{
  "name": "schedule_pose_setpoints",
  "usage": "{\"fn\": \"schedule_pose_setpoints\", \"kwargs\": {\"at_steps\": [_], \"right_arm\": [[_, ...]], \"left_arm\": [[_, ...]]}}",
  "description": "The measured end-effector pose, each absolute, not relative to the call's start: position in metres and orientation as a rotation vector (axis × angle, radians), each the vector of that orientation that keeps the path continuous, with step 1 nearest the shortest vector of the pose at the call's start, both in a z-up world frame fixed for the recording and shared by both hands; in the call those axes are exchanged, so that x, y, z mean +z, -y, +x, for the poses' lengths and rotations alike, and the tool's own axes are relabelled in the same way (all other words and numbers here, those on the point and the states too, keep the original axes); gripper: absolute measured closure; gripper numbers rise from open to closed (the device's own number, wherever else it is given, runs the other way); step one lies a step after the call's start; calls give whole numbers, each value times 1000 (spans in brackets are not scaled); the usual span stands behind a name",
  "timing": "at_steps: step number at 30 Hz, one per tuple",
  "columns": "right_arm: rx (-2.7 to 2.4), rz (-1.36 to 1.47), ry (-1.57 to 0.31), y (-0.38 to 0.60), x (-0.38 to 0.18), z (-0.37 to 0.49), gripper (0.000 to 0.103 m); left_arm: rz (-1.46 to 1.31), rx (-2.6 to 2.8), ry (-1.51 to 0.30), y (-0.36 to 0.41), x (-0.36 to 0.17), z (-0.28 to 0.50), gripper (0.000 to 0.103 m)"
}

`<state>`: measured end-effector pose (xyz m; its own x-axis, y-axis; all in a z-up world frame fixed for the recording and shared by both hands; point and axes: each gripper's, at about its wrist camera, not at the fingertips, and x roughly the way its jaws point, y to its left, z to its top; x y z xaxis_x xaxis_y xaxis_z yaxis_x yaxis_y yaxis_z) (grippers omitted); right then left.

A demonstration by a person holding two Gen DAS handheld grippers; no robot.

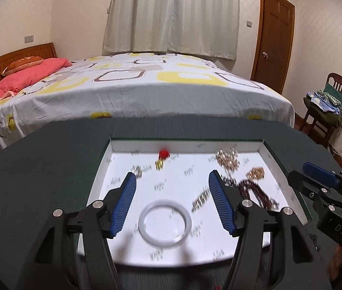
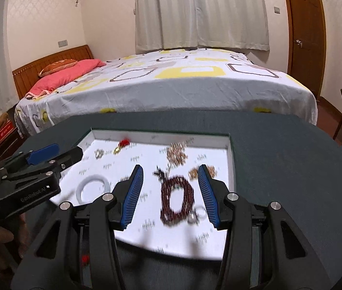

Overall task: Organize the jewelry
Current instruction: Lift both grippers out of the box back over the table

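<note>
A shallow white tray (image 1: pixel 233 145) (image 2: pixel 230 154) sits on a dark green table and holds scattered jewelry. A white bangle (image 1: pixel 165 222) (image 2: pixel 93 188) lies near the front. A dark red bead bracelet (image 2: pixel 177 197) (image 1: pixel 257 191), a gold chain pile (image 1: pixel 227 160) (image 2: pixel 177 153), a small gold piece (image 1: pixel 255 172) (image 2: pixel 203 172), a red and gold charm (image 1: pixel 162 157) (image 2: pixel 122 144) and a silver ring (image 2: pixel 196 215) also lie in it. My left gripper (image 1: pixel 172 178) is open above the bangle. My right gripper (image 2: pixel 171 171) is open around the bead bracelet. Both are empty.
The dark green table (image 1: pixel 40 169) (image 2: pixel 291 169) surrounds the tray. A bed (image 1: pixel 134 91) stands just behind the table. A wooden chair (image 1: pixel 327 106) with clothes stands at the right, a door (image 1: pixel 274 36) beyond it. The views are blurred by motion.
</note>
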<state>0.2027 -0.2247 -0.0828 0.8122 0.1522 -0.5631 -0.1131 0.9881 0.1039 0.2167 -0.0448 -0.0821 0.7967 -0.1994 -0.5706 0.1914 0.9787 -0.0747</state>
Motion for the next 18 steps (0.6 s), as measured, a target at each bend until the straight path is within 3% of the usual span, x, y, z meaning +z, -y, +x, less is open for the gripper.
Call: {"fn": "schedule_pose_setpoints", "kwargs": {"at_steps": [18], "right_arm": [[113,71,-652,240,-104,129,57]], "left_arm": [[6,-200,-660,52,-102,154,42]]}}
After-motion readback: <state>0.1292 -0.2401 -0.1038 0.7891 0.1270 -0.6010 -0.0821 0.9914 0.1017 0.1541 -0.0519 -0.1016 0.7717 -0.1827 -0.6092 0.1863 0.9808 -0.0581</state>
